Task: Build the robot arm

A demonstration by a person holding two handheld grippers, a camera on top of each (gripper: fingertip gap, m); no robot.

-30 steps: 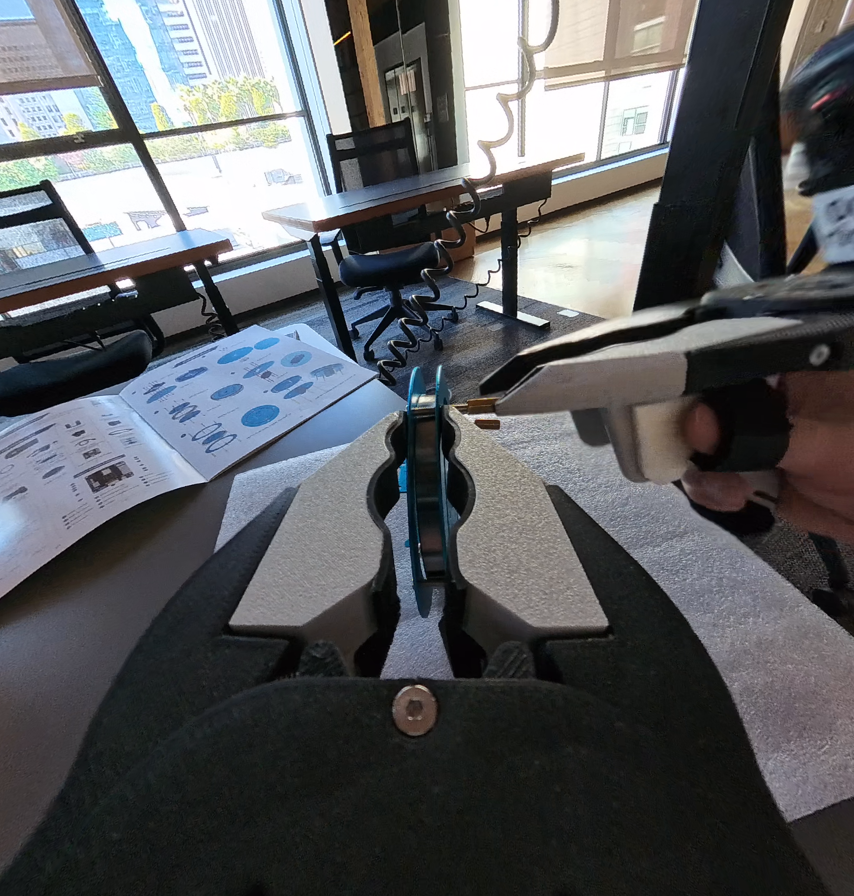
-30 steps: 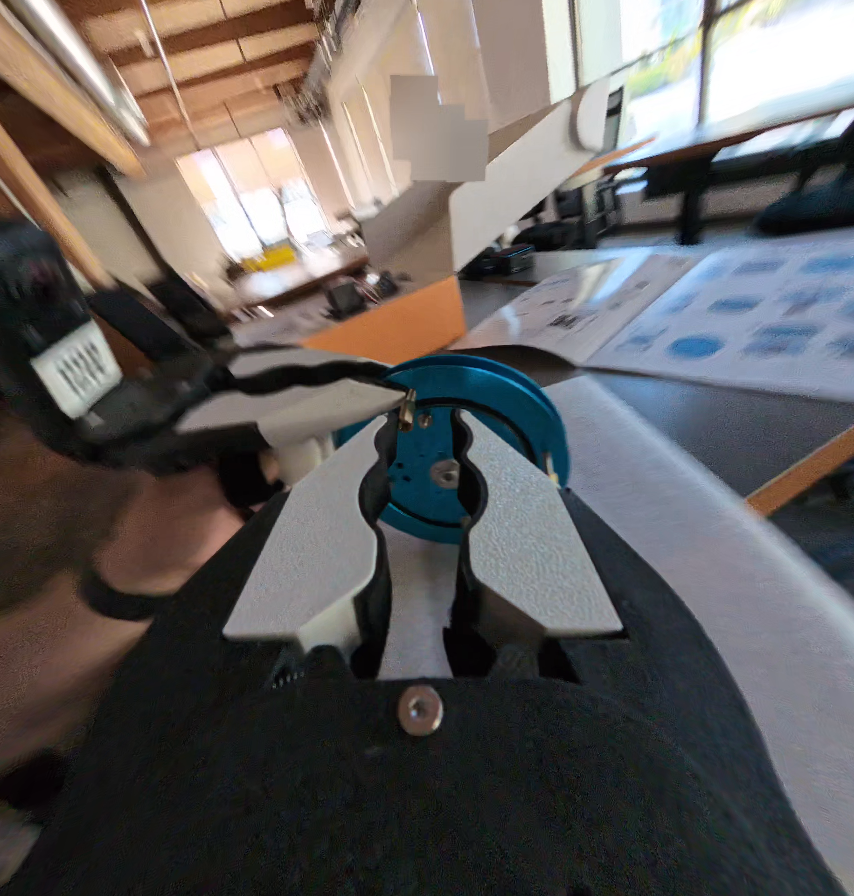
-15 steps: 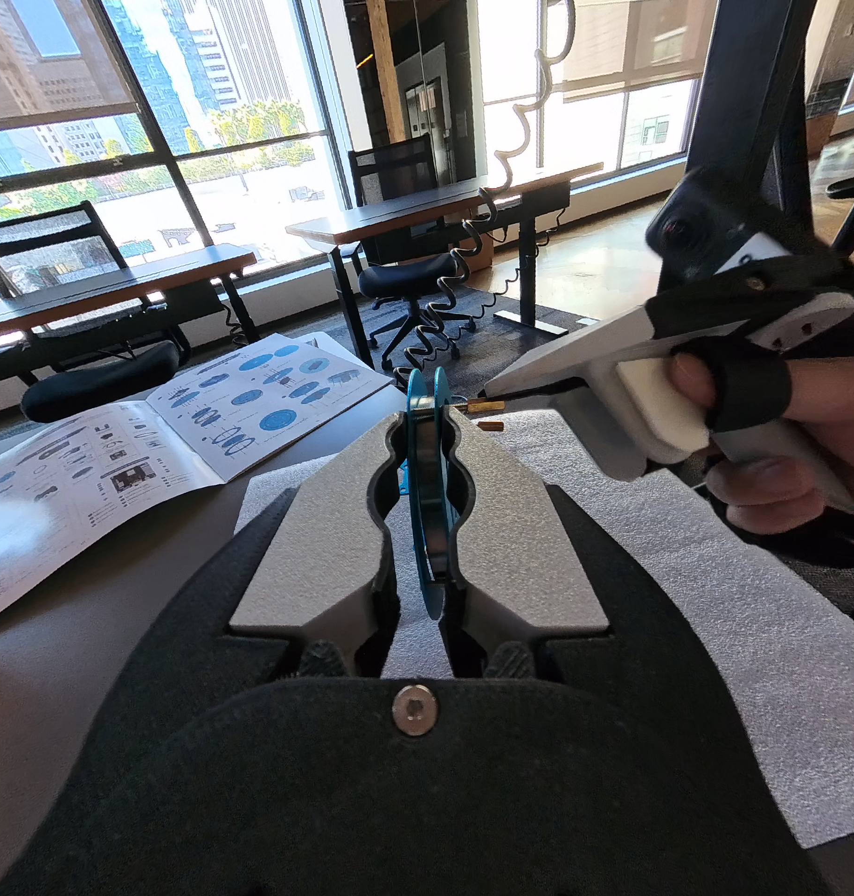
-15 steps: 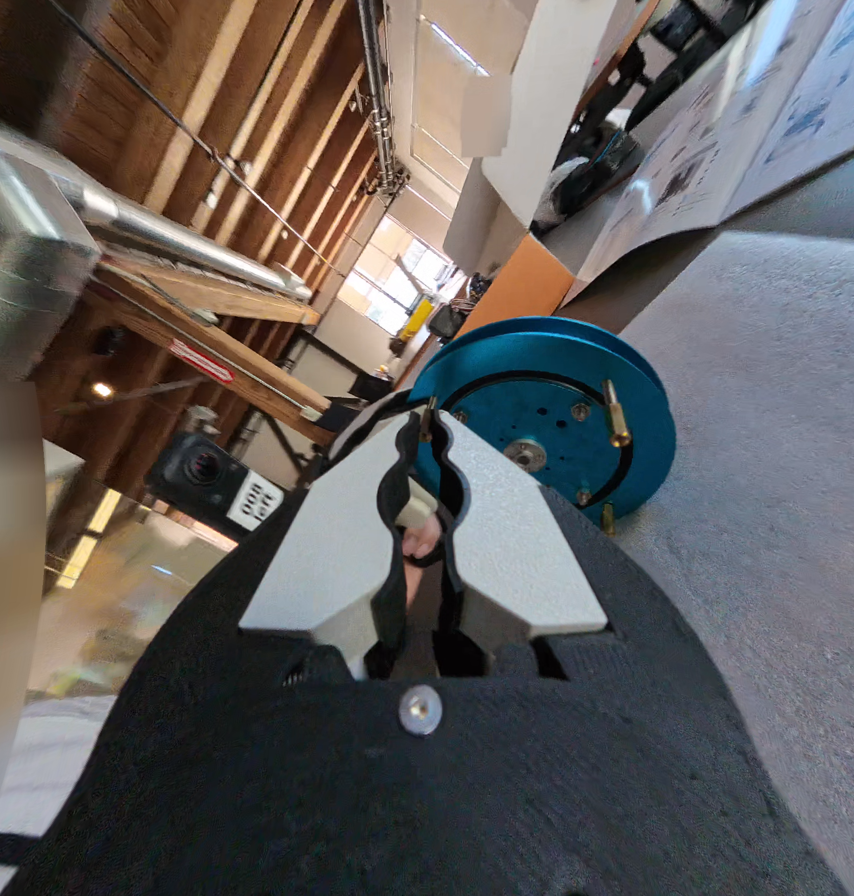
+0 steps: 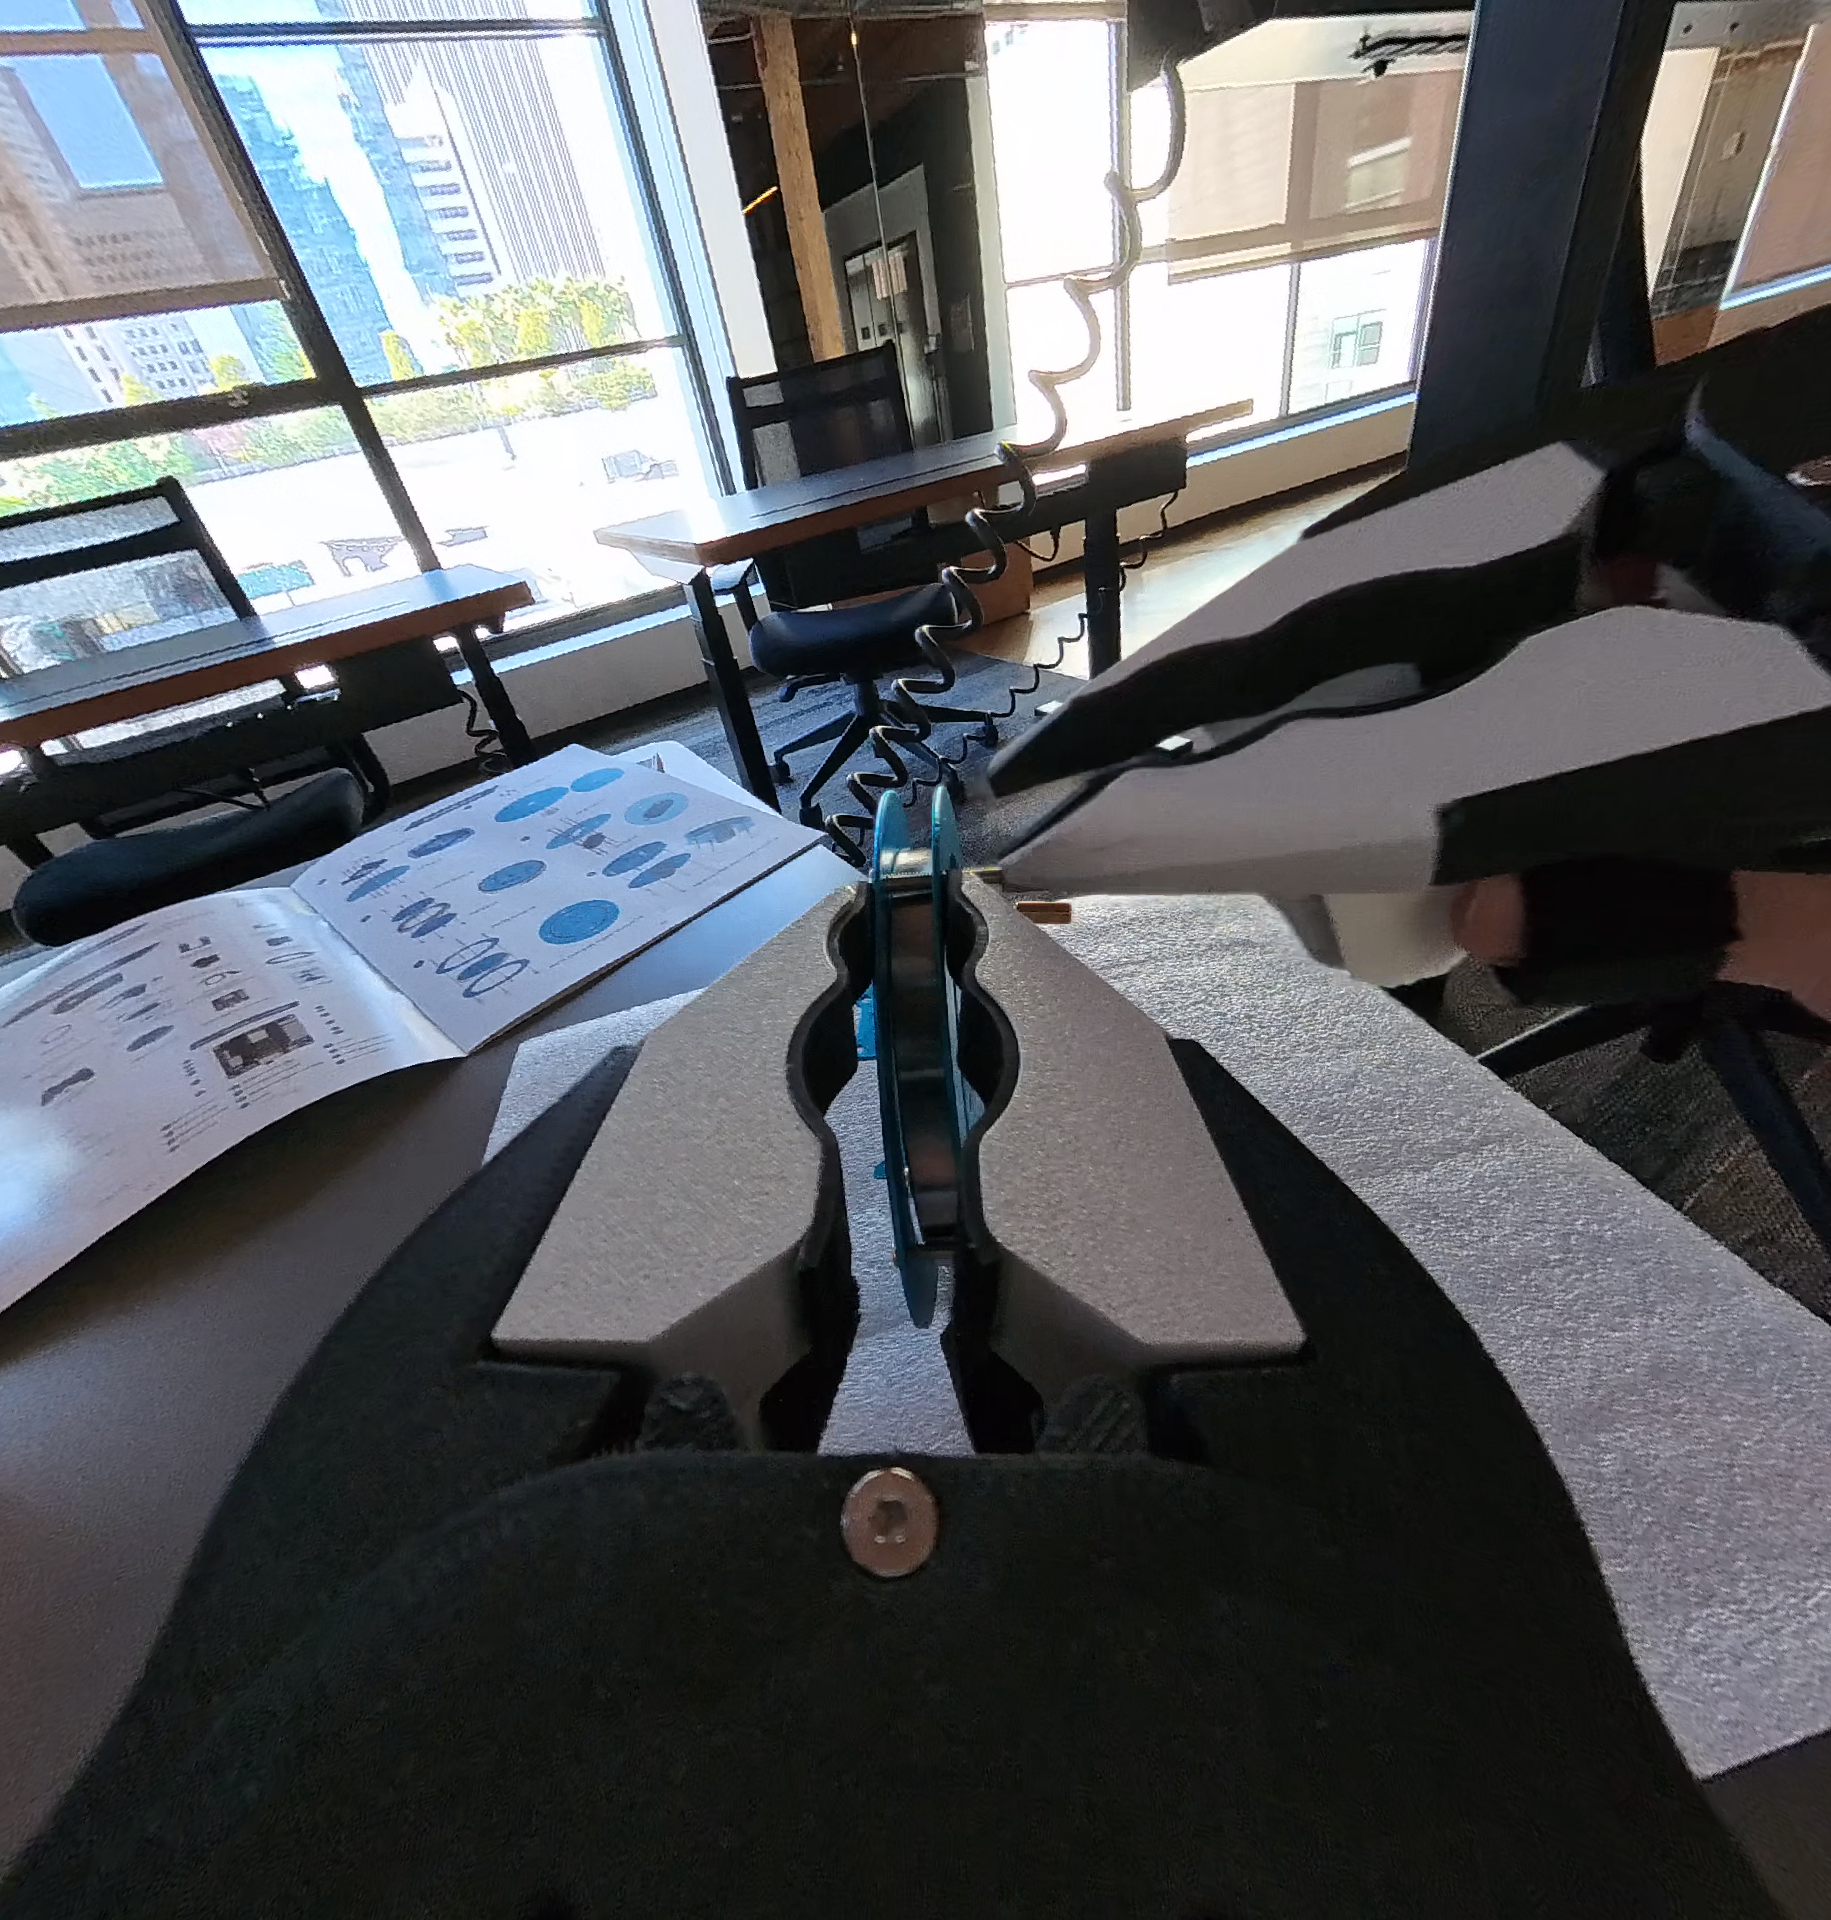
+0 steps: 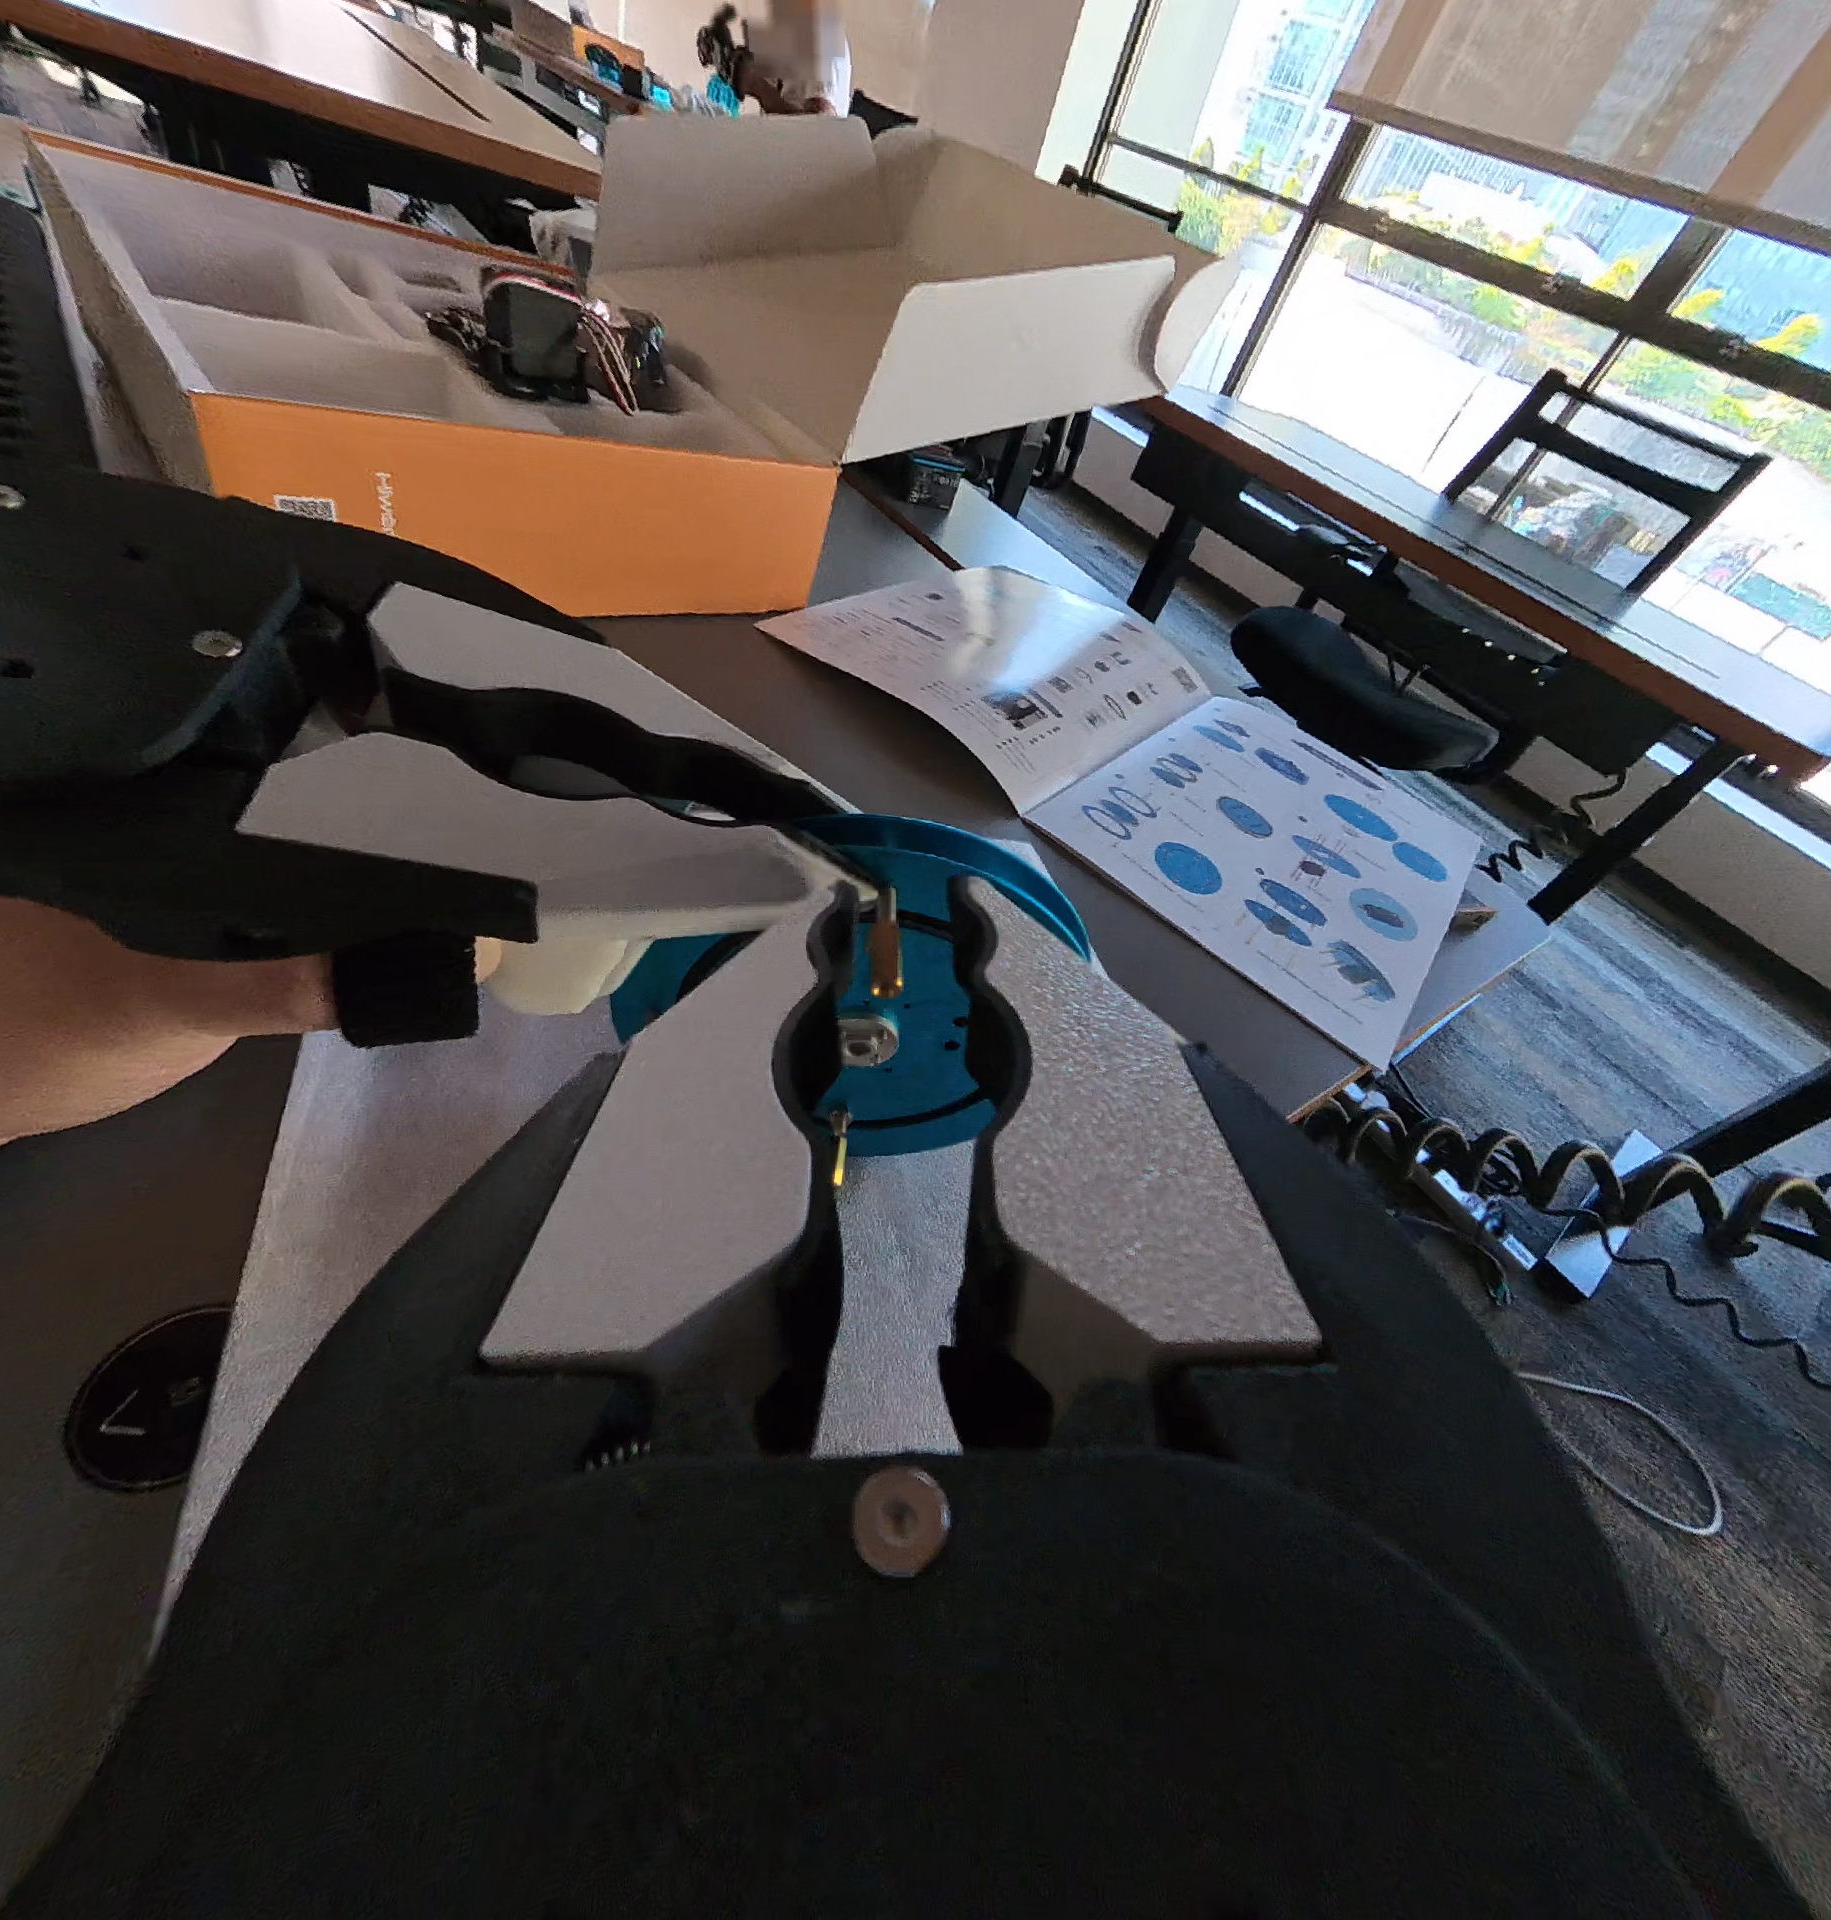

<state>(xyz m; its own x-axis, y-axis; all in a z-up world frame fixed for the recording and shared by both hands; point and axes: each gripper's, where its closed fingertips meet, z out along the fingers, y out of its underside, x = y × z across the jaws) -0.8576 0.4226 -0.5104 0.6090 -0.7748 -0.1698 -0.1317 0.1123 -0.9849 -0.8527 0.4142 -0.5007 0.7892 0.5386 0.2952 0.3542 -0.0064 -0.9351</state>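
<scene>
My left gripper (image 5: 916, 914) is shut on a blue grooved wheel (image 5: 926, 1091), which it holds upright and edge-on above a white foam sheet (image 5: 1306, 1143). In the right wrist view the wheel (image 6: 921, 1091) shows its flat face, with brass standoffs sticking out of it. My right gripper (image 6: 900, 899) is slightly open around one standoff (image 6: 883, 940), which lies against the left pad, apart from the right one. A second standoff (image 6: 838, 1143) sits lower on the face. The right gripper (image 5: 999, 821) reaches in from the right. The left gripper (image 6: 838, 852) comes in from the left.
An open instruction booklet (image 5: 423, 935) lies on the grey table (image 5: 111, 1455) left of the foam sheet. An open orange box (image 6: 526, 509) with foam compartments and parts stands at the back. A coiled cable (image 5: 921, 675), desks and office chairs lie beyond the table edge. Left and right tips are no more than a few centimetres apart.
The right gripper has rolled from a steep tilt back to level at the standoff, and its jaws now stand wider apart. The left gripper still holds the wheel in place.
</scene>
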